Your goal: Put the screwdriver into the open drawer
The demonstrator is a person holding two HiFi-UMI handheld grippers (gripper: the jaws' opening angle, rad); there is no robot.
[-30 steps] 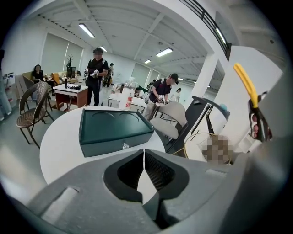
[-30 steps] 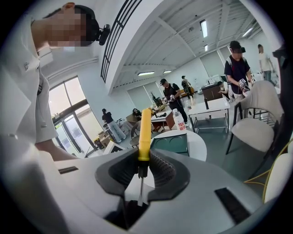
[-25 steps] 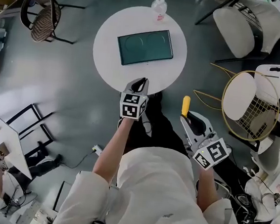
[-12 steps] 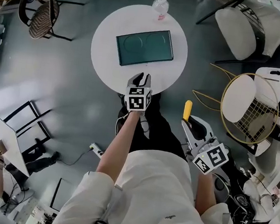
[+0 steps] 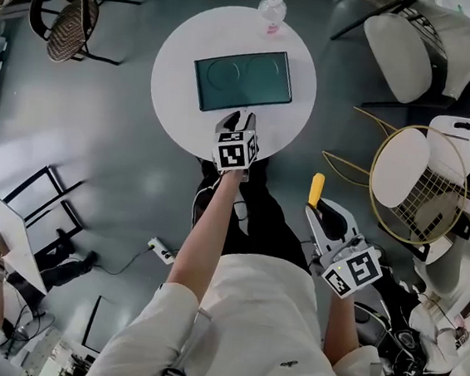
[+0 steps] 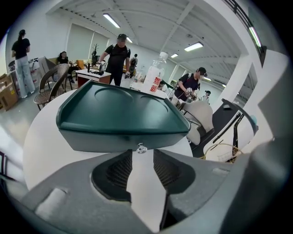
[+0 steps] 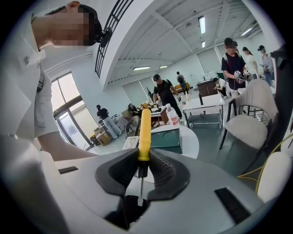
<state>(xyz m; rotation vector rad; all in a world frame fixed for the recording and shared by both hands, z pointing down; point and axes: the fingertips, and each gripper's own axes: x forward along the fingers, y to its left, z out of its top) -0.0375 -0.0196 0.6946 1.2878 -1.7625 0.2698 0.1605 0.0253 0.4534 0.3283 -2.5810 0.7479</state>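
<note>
2 ribbed dark fingers (image 7: 162,168) of the right gripper (image 7: 143,161) are pinching the screwdriver (image 7: 144,130) at the foot of its handle, where the smooth yellow plastic is meeting a short black collar. The handle is sticking out straight ahead beyond the fingertips, while the thin metal shaft is running back between the pads toward the gripper's body. In the head view, this gripper is hanging over the grey floor (image 5: 99,127) to the right of the round white surface (image 5: 176,68), well apart from it, with the yellow handle pointing roughly toward it. The left gripper (image 6: 143,153) is reaching down at the near edge of that surface. Its fingers, likewise ribbed and dark, have just been opening and are standing spread with nothing pressed between them. Just beyond their tips, in line with the gap, a small shiny knob (image 6: 141,148) is sitting on the front of the dark green drawer unit (image 6: 119,114). The unit is a low rectangular box with rounded corners, a matte finish and 2 shallow round hollows in its top, and its front is looking closed. 1 clear plastic bottle (image 5: 269,13) with a red label is standing at the far rim of the surface, behind the box.
</note>
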